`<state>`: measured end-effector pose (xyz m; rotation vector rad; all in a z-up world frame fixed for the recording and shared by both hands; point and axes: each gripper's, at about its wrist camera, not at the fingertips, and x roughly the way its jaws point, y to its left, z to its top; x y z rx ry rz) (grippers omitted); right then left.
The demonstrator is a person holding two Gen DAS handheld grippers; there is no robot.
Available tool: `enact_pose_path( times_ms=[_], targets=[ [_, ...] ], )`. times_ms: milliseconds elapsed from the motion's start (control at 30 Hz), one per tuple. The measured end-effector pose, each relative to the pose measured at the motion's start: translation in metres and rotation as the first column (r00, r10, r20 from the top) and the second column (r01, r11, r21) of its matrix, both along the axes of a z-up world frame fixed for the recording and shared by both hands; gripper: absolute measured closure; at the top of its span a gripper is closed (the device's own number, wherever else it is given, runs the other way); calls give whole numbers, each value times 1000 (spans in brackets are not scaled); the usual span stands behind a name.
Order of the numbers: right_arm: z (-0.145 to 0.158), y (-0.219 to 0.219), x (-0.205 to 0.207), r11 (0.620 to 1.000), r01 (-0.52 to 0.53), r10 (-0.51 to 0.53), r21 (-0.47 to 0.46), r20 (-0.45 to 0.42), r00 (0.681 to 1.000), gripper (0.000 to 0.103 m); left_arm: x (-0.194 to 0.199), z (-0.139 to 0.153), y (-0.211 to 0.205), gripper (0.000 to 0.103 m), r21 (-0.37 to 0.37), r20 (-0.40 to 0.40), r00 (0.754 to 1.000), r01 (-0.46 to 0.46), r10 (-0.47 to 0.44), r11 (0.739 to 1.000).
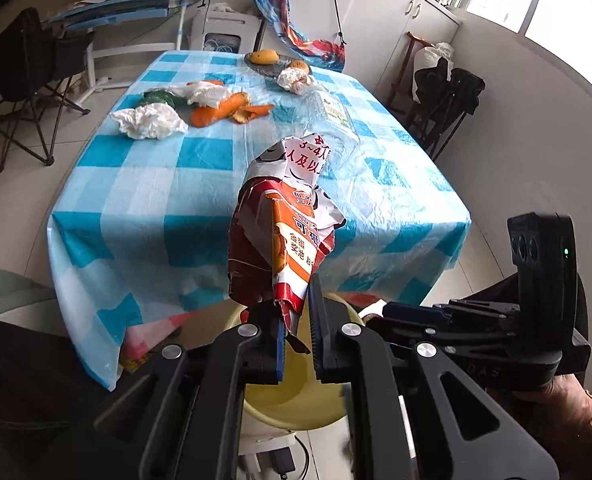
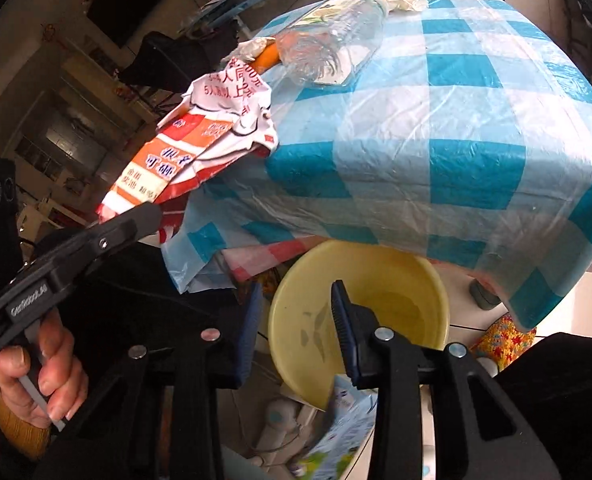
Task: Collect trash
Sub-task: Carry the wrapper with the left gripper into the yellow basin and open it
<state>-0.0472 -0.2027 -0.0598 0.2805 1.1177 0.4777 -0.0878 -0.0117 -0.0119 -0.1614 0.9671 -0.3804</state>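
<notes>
Now left gripper point(image 1: 296, 320) pinching crumpled wrapper point(image 1: 284, 224) above yellow basin point(image 2: 360, 304), right gripper point(image 2: 296, 332) spread, empty

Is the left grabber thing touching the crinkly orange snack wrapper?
Touching. In the left wrist view the left gripper has its jaws pinched on the bottom edge of the snack wrapper, which stands up above the yellow basin.

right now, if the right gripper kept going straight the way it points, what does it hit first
Most likely the yellow basin on the floor: the open right gripper aims down into it, nothing between. Depth is hard to judge.
</notes>
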Motion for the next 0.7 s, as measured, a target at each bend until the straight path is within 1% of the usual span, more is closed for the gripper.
enact_pose_path(
  times_ms=[67, 133, 200, 233, 267, 333, 433, 467, 500, 533, 600, 633, 667, 700],
  targets=[
    [-4, -3, 3, 1000, 20, -20, 3, -6, 1000, 66, -1, -6, -4, 93, 26, -35, 999, 19, -18, 999],
    [-8, -9, -3, 999, 51, -51, -6, -13, 999, 66, -3, -18, -9, 92, 57, -74, 996, 47, -43, 997],
    [-6, -13, -3, 997, 80, -80, 19, -19, 997, 66, -5, -32, -15, 91, 97, -132, 989, 82, -69, 992],
    [-4, -16, -3, 995, 95, -95, 19, -9, 995, 62, -6, -39, -17, 91, 112, -167, 982, 102, -83, 988],
    [-2, -19, -5, 994, 112, -112, 21, -1, 994, 60, -6, -47, -20, 91, 114, -211, 972, 128, -102, 985],
    [1, -29, -10, 989, 144, -144, 45, 5, 989, 51, -8, -59, -25, 90, 128, -279, 952, 166, -125, 978],
    [4, -44, -13, 976, 204, -203, 73, -12, 979, 46, -16, -70, -39, 86, 163, -367, 914, 245, -172, 956],
    [6, -49, -15, 971, 222, -221, 87, -24, 975, 45, -19, -66, -44, 86, 188, -365, 913, 265, -183, 946],
    [8, -53, -16, 966, 241, -238, 99, -33, 971, 41, -23, -59, -48, 81, 209, -346, 918, 279, -196, 937],
    [11, -57, -19, 961, 255, -252, 110, -45, 967, 40, -26, -52, -50, 72, 220, -329, 922, 285, -204, 933],
    [17, -60, -25, 956, 261, -255, 131, -64, 965, 37, -26, -40, -49, 59, 231, -289, 939, 256, -185, 939],
    [18, -60, -29, 962, 248, -243, 116, -58, 968, 34, -25, -35, -46, 58, 227, -274, 946, 237, -171, 945],
    [16, -59, -33, 969, 234, -231, 81, -49, 972, 33, -22, -33, -46, 57, 219, -264, 952, 215, -154, 952],
    [10, -58, -35, 973, 227, -224, 47, -59, 973, 33, -20, -29, -44, 57, 205, -258, 957, 188, -133, 961]
  ],
)
